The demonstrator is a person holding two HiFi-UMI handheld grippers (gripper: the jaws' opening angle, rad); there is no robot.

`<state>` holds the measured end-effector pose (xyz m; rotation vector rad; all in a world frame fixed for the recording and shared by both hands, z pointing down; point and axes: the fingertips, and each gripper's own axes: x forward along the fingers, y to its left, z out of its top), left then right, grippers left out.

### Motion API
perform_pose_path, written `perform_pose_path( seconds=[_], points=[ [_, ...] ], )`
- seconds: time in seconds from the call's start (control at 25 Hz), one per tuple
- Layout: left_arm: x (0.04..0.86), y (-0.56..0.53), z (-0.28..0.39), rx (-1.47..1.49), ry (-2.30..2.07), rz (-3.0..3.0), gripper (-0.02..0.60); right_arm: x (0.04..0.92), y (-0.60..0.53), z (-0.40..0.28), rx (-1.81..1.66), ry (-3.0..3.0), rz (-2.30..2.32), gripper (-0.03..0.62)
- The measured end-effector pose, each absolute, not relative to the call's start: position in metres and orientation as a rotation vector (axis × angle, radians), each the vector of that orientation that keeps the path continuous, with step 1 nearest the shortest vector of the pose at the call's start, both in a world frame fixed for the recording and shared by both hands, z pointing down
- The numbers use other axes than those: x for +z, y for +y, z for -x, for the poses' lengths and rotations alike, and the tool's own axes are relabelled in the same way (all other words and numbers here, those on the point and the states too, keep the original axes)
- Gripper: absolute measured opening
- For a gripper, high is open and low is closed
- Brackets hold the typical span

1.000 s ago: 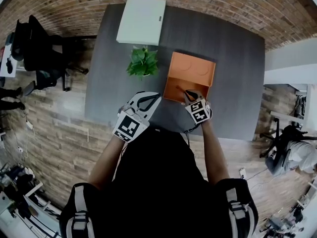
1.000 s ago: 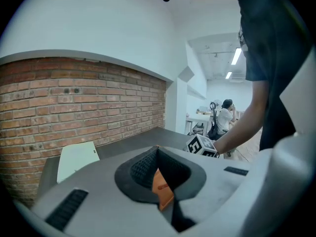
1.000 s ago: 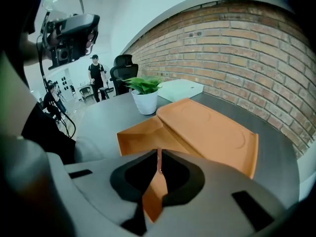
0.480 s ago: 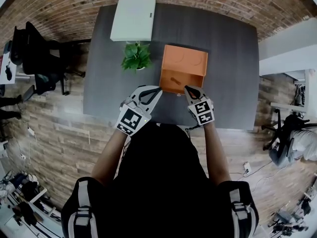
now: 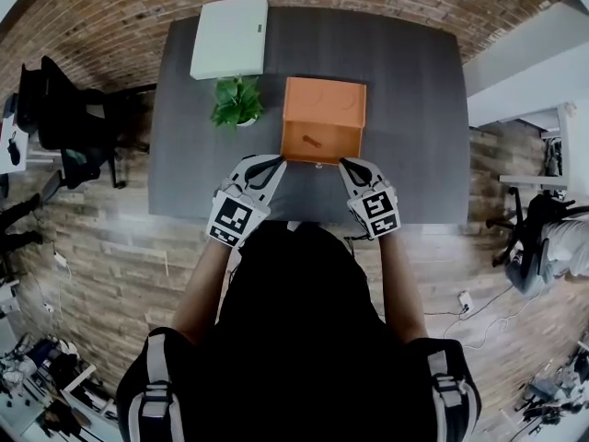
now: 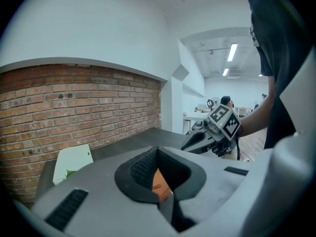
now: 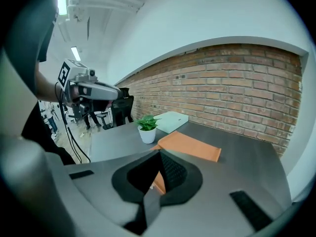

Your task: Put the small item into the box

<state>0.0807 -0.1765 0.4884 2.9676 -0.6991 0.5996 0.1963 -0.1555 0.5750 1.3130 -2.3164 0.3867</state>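
Both tools are closed on nothing: the left gripper [image 5: 273, 162] and the right gripper [image 5: 350, 165] each press their grey, ribbed-padded jaws tip to tip, leaving a teardrop gap behind; both hover at the near edge of the matte dark grey table [image 5: 414, 109]; the small item [image 5: 308, 140], thin and dark, lies inside the open orange box [image 5: 345, 144]; a leafy potted plant [image 5: 236, 101] stands just beside it; a flat white carton [image 5: 230, 37] lies farther back.
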Motion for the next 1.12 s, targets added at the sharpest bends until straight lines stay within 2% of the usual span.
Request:
perform_pose_path(
  seconds=[0.52,1.12],
  points=[
    [0.482,-0.134,-0.109,0.585,-0.724,-3.004,0.021,0.564,-0.109,-0.221,0.318,-2.356,-1.325,0.025],
    [0.48,-0.135,-0.082,0.573,-0.761,-2.981,0.021,0.561,-0.114,-0.19,0.336,-2.405,-1.287,0.025]
  ],
)
